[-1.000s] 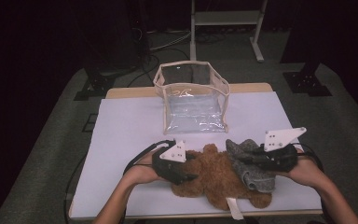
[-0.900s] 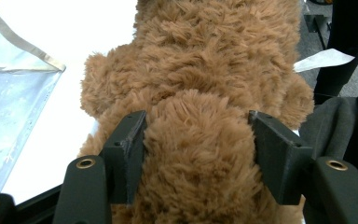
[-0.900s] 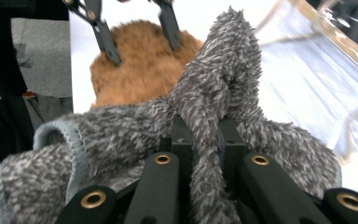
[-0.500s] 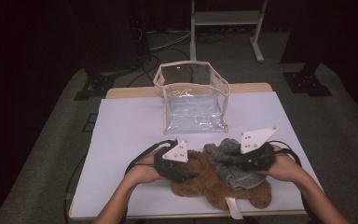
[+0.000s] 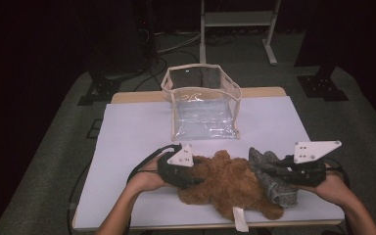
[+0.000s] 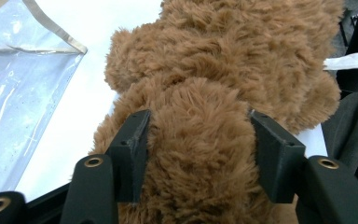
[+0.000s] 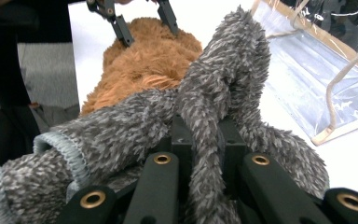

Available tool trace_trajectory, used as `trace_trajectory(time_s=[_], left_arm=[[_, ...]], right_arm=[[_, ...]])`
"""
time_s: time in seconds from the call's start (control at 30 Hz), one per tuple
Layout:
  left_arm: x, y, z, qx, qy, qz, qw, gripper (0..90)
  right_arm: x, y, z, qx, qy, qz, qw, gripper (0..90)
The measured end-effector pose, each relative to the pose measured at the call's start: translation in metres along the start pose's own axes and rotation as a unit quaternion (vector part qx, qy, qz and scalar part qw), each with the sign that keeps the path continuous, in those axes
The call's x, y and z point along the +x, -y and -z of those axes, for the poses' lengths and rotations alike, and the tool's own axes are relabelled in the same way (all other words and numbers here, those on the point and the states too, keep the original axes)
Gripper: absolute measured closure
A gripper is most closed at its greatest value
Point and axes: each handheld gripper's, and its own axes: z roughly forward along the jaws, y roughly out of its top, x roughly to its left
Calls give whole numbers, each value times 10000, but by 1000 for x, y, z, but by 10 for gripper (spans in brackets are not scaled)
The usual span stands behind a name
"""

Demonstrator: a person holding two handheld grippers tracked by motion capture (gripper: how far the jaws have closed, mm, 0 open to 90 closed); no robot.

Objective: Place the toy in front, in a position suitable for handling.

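We saw a clear plastic bag (image 5: 203,105) with a beige rim standing open near the far edge of the white table (image 5: 127,147); we could make out nothing inside it but its own creased walls. In front of it, near the table's near edge, lay a brown teddy bear (image 5: 230,188), with its long axis running roughly across the table, from the left gripper (image 5: 196,177) toward the near right corner, a white tag sticking out at the near edge. Which end was its head we could not tell.

The left gripper's jaws stood on either side of a thick part of the bear, their pads pressed into the fur, having just been opening a little. The right gripper (image 5: 269,172) was clamped on a fold of a grey fuzzy sock (image 5: 274,183). The sock lay at the bear's right end, touching it. Its ribbed, pale cuff pointed toward the person, and its other end pointed toward the bag.
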Motion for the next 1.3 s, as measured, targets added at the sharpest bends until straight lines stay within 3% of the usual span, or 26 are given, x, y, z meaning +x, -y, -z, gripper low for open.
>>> trace_trajectory(time_s=[0.1,0.13,0.2,0.23,0.27,0.33,0.43,0.6,0.8,0.93,1.17,1.3], left_arm=[[-4,-5,0,-18,-29,-65,10000,389],[-9,-9,0,-74,-1,-130,9999,379],[-12,-11,-1,-67,-2,-201,9998,360],[-16,-15,-4,-23,28,-334,9994,355],[-16,-15,-4,-23,28,-334,9994,351],[-20,-18,-11,220,-94,-494,9985,381],[-17,-18,-15,340,-223,-425,9983,407],[-11,-19,-20,320,-317,-311,9985,410],[-1,-19,-21,322,-425,-74,9986,412],[6,-20,-19,355,-524,46,9980,415],[7,-20,-10,375,-510,88,9980,414],[4,-16,1,289,-372,80,9989,396]], right_arm=[[0,0,-5,-50,-22,-20,10000,804],[-3,-5,-16,-117,-97,-11,9999,804],[-4,-8,-21,-151,-128,-9,9998,804],[-7,-18,-32,-200,-232,35,9995,804],[-7,-18,-32,-200,-232,35,9995,804],[-6,-34,-52,-125,-358,249,9990,804],[-5,-43,-61,0,-385,398,9985,804],[-5,-41,-48,10,-256,392,9989,804],[5,-9,-6,-135,-33,99,9999,804],[14,7,4,-141,65,5,9999,804],[8,4,-16,-176,116,-26,9998,803],[-15,-14,-38,-278,232,-111,9993,803]])
